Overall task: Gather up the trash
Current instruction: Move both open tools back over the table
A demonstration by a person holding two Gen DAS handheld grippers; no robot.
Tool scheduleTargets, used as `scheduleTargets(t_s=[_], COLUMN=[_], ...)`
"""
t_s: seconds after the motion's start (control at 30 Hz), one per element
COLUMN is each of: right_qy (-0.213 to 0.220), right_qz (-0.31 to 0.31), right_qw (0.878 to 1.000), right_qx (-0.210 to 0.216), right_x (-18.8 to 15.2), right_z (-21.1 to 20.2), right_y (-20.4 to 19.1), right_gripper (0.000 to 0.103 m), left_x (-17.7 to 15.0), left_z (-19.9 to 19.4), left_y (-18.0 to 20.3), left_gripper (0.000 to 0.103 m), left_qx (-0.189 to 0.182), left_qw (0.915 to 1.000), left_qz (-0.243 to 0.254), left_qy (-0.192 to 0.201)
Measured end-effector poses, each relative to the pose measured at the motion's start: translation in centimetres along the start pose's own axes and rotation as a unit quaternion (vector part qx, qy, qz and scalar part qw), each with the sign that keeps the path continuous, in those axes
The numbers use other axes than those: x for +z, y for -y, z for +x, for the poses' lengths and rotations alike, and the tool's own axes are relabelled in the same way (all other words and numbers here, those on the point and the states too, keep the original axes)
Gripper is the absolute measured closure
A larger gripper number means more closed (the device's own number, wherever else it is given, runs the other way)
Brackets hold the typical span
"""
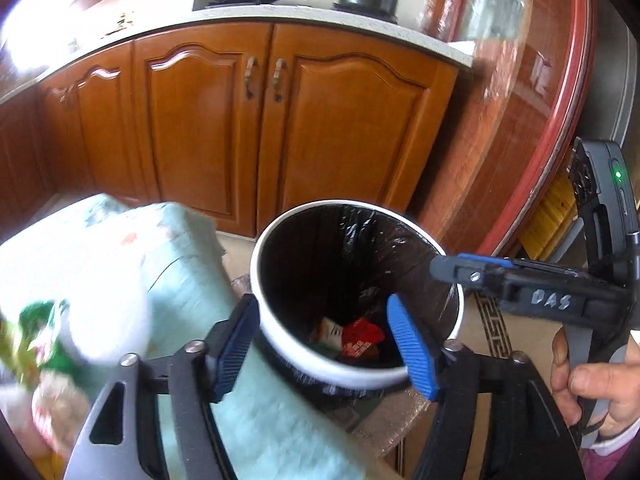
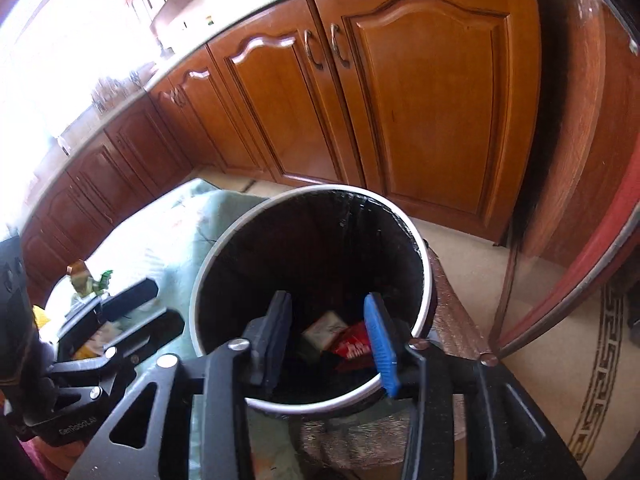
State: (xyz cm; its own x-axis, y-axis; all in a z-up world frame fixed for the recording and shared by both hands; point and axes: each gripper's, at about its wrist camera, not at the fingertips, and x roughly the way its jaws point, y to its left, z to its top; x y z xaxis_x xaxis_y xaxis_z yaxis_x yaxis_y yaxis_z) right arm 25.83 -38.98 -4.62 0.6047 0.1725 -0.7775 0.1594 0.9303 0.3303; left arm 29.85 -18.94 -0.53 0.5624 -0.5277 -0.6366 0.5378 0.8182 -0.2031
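A white trash bin (image 1: 280, 320) with a black liner stands beside the table; it also shows in the right wrist view (image 2: 208, 276). A red wrapper (image 1: 362, 338) and a pale packet (image 1: 330, 330) lie at its bottom, and both show in the right wrist view: wrapper (image 2: 352, 346), packet (image 2: 324, 328). My left gripper (image 1: 324, 350) is open and empty, its jaws either side of the bin's near-left rim. My right gripper (image 2: 330, 344) is open and empty above the bin's mouth; it also shows in the left wrist view (image 1: 460, 270).
A table with a pale green cloth (image 1: 188, 264) lies left of the bin, with blurred green and yellow wrappers (image 1: 36, 332) on it. Wooden cabinets (image 1: 256, 128) stand behind. A brown stool (image 2: 452, 320) holds the bin. A red-trimmed door (image 1: 560, 120) is at right.
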Motion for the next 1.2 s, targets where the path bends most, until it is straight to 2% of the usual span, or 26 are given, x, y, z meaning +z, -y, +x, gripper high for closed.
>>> scheduleTargets(t_s=[0.1,0.17,0.23,0.43,0.7,0.93,1.2], right_qy=[0.024,0.039,0.053,0.064,0.037,0.007,-0.005], right_qz=[0.006,0.012,0.021,0.033,0.033,0.012,-0.023], right_qw=[1.0,0.999,0.998,0.995,0.992,0.99,0.99], right_qx=[0.013,0.023,0.035,0.071,0.112,0.139,0.142], right_x=[-1.0,-1.9,-2.9,-5.9,-9.3,-11.8,-12.7], right_z=[-1.3,-2.1,-2.8,-3.5,-2.4,-0.7,0.5], right_y=[-0.5,-1.2,-1.9,-4.8,-9.5,-13.7,-17.5], right_gripper=[0.041,0.023,0.017,0.016,0.015,0.015,0.015], left_x=[-2.0,-3.2,-4.7,-9.1,-13.9,-16.9,-18.0], left_z=[-2.4,-4.2,-6.0,-11.0,-16.5,-20.7,-21.9], left_y=[-0.4,-0.7,-0.8,-2.4,-5.2,-7.7,-9.9], left_gripper=[0.03,0.026,0.022,0.022,0.022,0.022,0.022], left_qx=[0.007,0.021,0.039,0.08,0.137,0.182,0.208], left_qw=[0.9998,0.9994,0.9984,0.995,0.9841,0.9698,0.957], left_qz=[-0.017,-0.022,-0.027,-0.044,-0.099,-0.148,-0.194], left_qy=[0.008,0.018,0.03,0.042,0.054,0.065,0.058])
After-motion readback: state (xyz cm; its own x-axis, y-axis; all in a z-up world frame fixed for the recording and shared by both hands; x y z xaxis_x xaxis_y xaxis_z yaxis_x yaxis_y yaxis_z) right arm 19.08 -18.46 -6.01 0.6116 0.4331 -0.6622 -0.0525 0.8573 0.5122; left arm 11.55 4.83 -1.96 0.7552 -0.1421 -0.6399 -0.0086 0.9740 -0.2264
